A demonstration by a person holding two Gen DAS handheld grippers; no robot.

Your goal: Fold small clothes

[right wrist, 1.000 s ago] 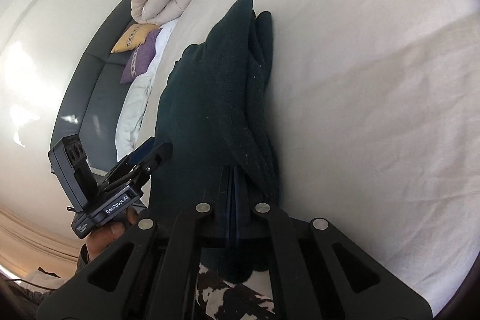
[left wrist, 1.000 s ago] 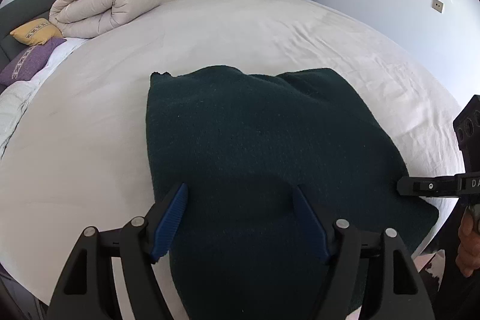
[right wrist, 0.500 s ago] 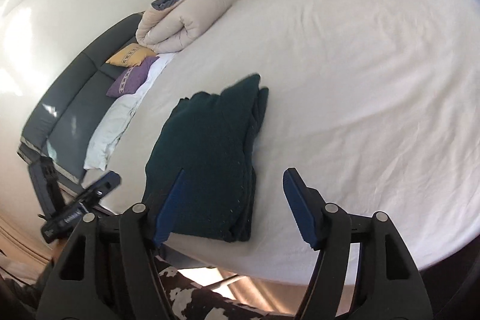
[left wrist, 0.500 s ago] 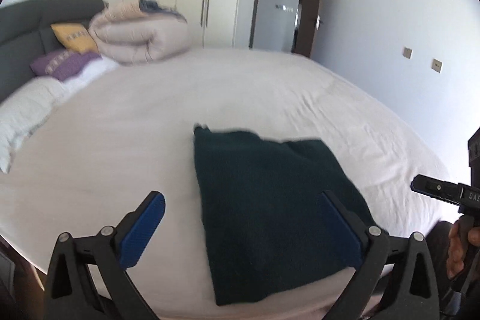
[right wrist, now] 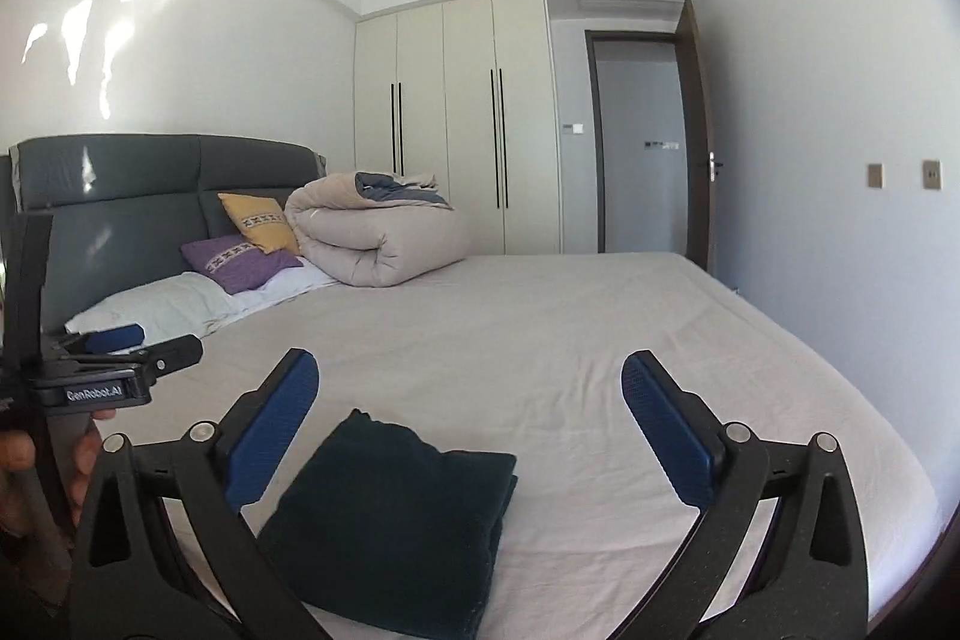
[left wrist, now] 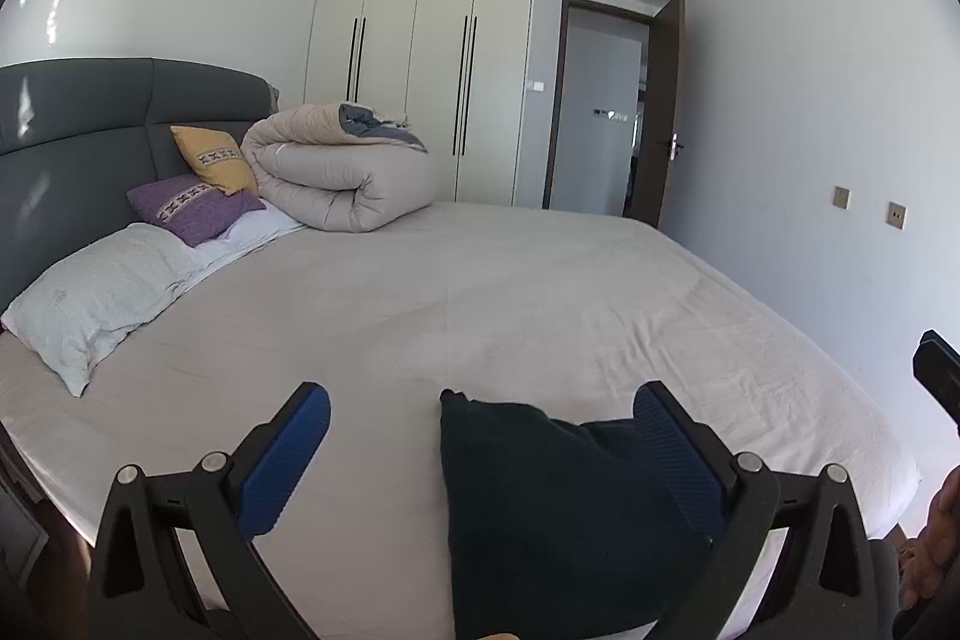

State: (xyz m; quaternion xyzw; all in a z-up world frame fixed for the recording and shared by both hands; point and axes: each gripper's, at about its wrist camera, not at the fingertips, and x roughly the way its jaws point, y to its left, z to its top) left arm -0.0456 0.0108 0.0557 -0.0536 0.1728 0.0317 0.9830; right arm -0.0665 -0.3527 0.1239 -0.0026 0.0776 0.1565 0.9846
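Note:
A folded dark green garment lies flat on the bed's grey sheet near the front edge. It also shows in the right wrist view. My left gripper is open and empty, held back above the bed edge, with the garment low between its blue pads. My right gripper is open and empty, also drawn back, with the garment below and left of its middle. The left gripper's body shows at the left of the right wrist view.
A rolled beige duvet sits at the head of the bed beside a yellow cushion, a purple cushion and a white pillow. Wardrobe doors and an open door stand behind. A wall runs along the right.
My right gripper let go of the garment and opened. Both grippers pulled back and tilted up, away from the garment, which now lies folded near the bed edge.

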